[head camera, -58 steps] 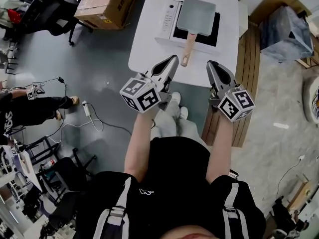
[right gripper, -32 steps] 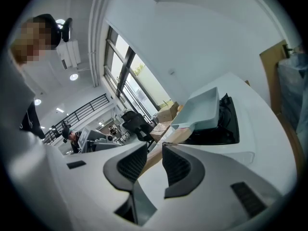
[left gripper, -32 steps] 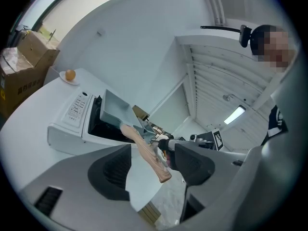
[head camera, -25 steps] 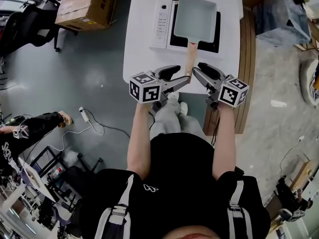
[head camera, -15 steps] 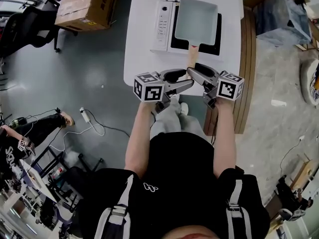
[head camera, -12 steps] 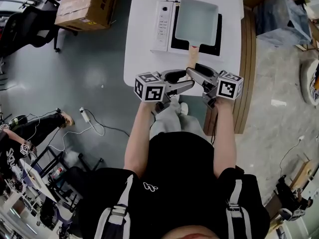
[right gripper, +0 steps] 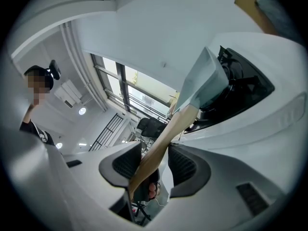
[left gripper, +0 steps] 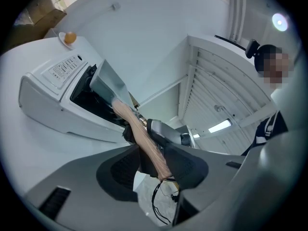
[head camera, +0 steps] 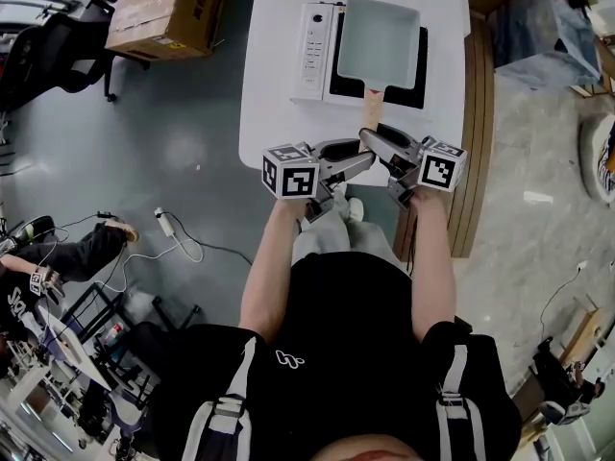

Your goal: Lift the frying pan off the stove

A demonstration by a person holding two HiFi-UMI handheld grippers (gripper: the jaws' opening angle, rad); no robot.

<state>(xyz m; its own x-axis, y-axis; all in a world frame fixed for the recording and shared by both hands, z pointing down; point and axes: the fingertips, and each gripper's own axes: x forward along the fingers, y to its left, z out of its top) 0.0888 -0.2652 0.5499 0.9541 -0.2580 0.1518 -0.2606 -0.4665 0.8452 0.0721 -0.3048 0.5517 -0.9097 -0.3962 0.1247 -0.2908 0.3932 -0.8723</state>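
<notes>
Two claws meet on one wooden handle (head camera: 369,113) from opposite sides, both with jaws that have just been closing. The left claw (left gripper: 151,162) has the very end of the handle between its pads and looks pressed onto it on both sides. The right claw (right gripper: 156,162) also has the handle between its pads, a little further along, but the wood touches only one pad and a sliver of light shows at the other, so it is not yet gripping. The frying pan (head camera: 380,36) lies well ahead of both claws' tips, flat on the dark top of the stove (head camera: 312,36), which sits on the white counter (head camera: 279,113).

The main risk, as I judge it, is lifting before the right claw has bitten. All the pan's weight hangs far ahead of the pads, so one grip on the rounded tip would let the handle roll or pivot and the pan would tip or drop back onto the stove. Even with both claws shut, holding so near the end gives little purchase against that leverage. The claws also sit almost against each other, so uneven raising could knock them together or twist the handle loose.
</notes>
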